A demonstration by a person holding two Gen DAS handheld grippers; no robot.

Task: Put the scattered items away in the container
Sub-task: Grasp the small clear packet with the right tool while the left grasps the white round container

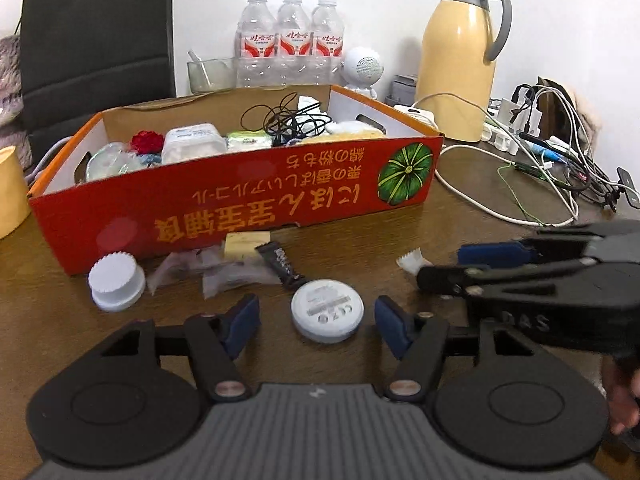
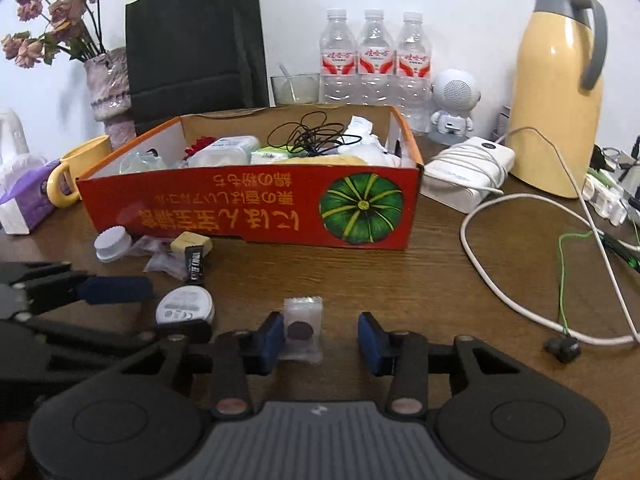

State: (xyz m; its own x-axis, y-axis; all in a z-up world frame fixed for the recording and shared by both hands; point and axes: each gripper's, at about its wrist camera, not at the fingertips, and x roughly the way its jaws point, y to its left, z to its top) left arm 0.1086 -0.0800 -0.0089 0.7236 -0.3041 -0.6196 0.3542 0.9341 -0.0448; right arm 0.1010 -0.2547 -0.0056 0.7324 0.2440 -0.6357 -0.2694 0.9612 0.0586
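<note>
— Cardboard, glossy red outside: the box (image 1: 240, 184) already holds a tangled black cable, a plastic tub and soft packets. How much is left?

— Several bits on the wooden table (image 2: 400, 280) in front of it — a ribbed white cap (image 1: 116, 280), crinkly wrappers, a smooth round white disc (image 1: 327, 312). The left gripper (image 1: 318, 322) straddles that disc, pads apart; the right gripper (image 2: 320, 338) stands open around a clear sachet (image 2: 302, 328).
</note>
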